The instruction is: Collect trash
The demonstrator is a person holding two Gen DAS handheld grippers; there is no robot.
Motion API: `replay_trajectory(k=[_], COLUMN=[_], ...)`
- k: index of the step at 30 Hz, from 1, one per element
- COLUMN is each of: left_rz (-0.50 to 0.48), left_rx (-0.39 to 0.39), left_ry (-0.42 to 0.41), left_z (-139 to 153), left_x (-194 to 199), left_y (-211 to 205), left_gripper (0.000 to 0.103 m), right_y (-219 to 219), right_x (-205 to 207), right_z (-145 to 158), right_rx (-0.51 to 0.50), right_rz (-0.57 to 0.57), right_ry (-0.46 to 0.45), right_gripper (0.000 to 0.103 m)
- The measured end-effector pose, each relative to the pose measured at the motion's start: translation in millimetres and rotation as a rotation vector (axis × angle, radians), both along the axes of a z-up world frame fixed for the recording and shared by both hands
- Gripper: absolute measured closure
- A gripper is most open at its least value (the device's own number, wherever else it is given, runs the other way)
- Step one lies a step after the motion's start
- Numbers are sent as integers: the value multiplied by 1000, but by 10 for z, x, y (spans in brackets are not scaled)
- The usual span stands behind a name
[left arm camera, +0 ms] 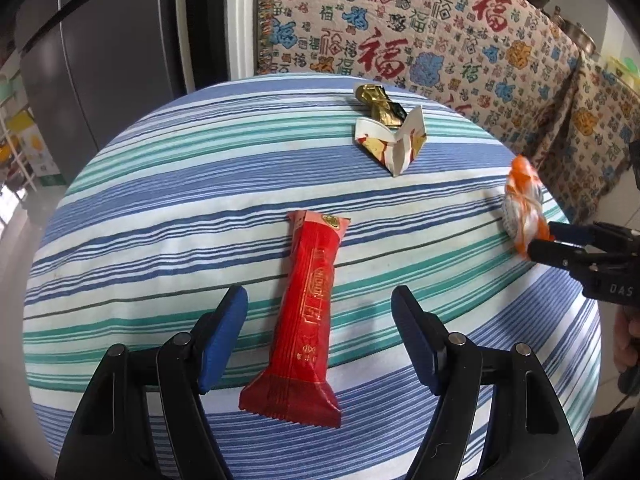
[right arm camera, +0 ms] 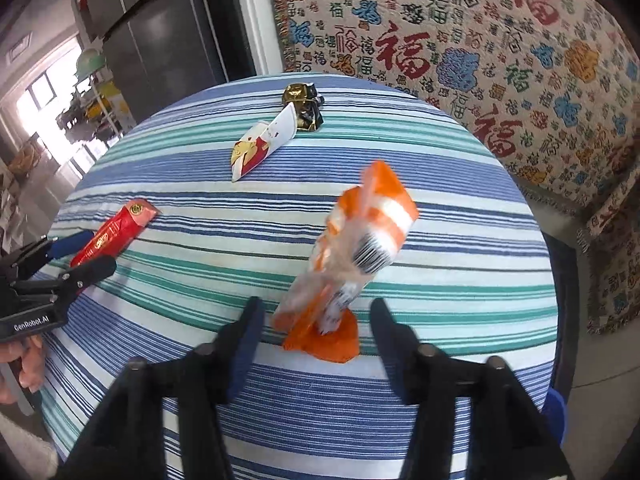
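Observation:
A long red snack wrapper (left arm camera: 306,312) lies flat on the striped tablecloth (left arm camera: 160,208) between the open jaws of my left gripper (left arm camera: 320,312); it also shows in the right wrist view (right arm camera: 116,232). An orange and white wrapper (right arm camera: 352,248) stands tilted between the open jaws of my right gripper (right arm camera: 316,324), blurred at its top, touching neither finger. In the left wrist view that wrapper (left arm camera: 524,208) sits at the tips of my right gripper (left arm camera: 540,242). A white folded wrapper (left arm camera: 394,140) and a gold and black one (left arm camera: 378,102) lie at the far side.
The round table's edge (right arm camera: 548,300) drops off to the right. A patterned cloth with red characters (left arm camera: 440,40) hangs behind the table. A grey fridge (left arm camera: 112,48) stands at the back left.

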State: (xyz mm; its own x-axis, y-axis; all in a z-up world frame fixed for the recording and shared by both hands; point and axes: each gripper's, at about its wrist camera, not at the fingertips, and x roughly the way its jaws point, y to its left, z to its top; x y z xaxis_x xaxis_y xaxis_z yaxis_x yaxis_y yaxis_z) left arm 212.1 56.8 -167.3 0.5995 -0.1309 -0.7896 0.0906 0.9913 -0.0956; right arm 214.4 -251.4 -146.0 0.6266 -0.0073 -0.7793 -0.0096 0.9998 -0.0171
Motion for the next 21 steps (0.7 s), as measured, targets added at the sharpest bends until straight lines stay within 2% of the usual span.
replay_trajectory(k=[3, 5, 7, 11, 16, 19, 21], left_rz=[1, 5, 8, 4, 1, 3, 3], left_rx=[8, 11, 13, 20, 20, 11, 0], left_ry=[0, 0, 0, 1, 3, 6, 10], left_z=[-4, -2, -4, -12, -25, -32, -37], left_x=[2, 4, 7, 5, -4, 0, -5], left_y=[-5, 3, 10, -6, -19, -32, -58], left_gripper=[27, 27, 25, 25, 25, 25, 25], right_y=[11, -32, -81, -164, -285, -393, -392], right_x=[-38, -62, -36, 86, 85, 136, 222], right_z=[27, 42, 1, -137, -168, -144, -139], right_rx=[16, 52, 92, 233, 403, 482, 487], right_rz=[-13, -63, -121, -198, -279, -352, -384], right_ry=[-35, -68, -76, -66, -107, -122, -127], right_gripper=[34, 26, 26, 26, 26, 26, 26])
